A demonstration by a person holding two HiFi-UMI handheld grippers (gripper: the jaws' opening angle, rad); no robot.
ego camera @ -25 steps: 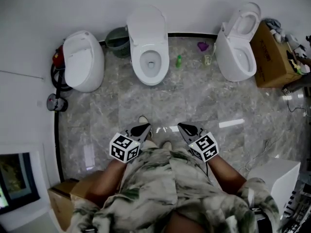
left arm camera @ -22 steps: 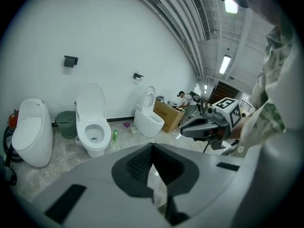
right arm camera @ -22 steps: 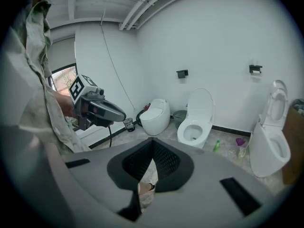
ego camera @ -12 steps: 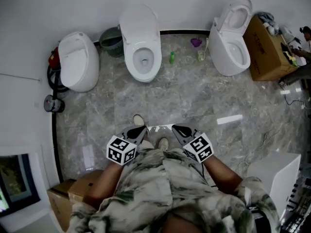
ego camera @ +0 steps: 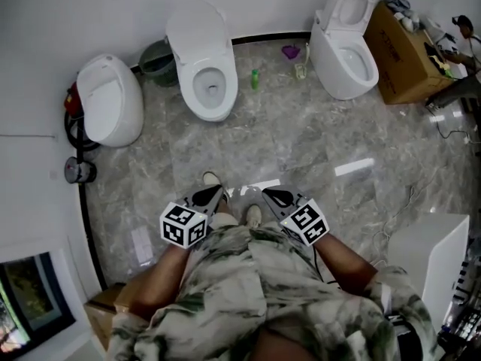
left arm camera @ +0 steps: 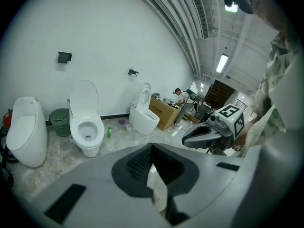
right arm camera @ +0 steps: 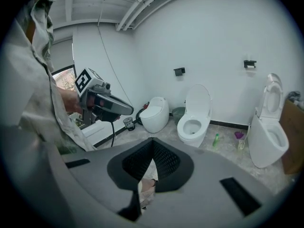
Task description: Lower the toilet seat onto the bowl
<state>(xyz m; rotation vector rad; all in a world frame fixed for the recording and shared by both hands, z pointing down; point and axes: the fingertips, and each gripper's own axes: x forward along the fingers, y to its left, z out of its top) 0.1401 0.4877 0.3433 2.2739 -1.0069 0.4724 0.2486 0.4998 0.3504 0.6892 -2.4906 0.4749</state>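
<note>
Grey marble floor (ego camera: 301, 149) runs to a white wall, with three white toilets lined up along the far side. Near the person's waist, the left tongs (ego camera: 213, 194) are clenched on nothing, their jaws pressed together. The right tongs (ego camera: 272, 196) are just beside them to the right, also clenched and empty. Both point forward over the person's shoes (ego camera: 214, 179), well apart from every toilet.

Straight ahead at the far side stands the middle toilet (ego camera: 209, 89) with its lid up. A small green bottle (ego camera: 255, 79) stands on the floor just to its right, and a dark green bin (ego camera: 154, 60) sits to its left. Farther left is a toilet with its lid shut (ego camera: 110, 104). At the far right, the toilet seat (ego camera: 352, 7) is raised upright, clear of its bowl (ego camera: 355, 65), with a cardboard box (ego camera: 402, 55) just beside it.
</note>
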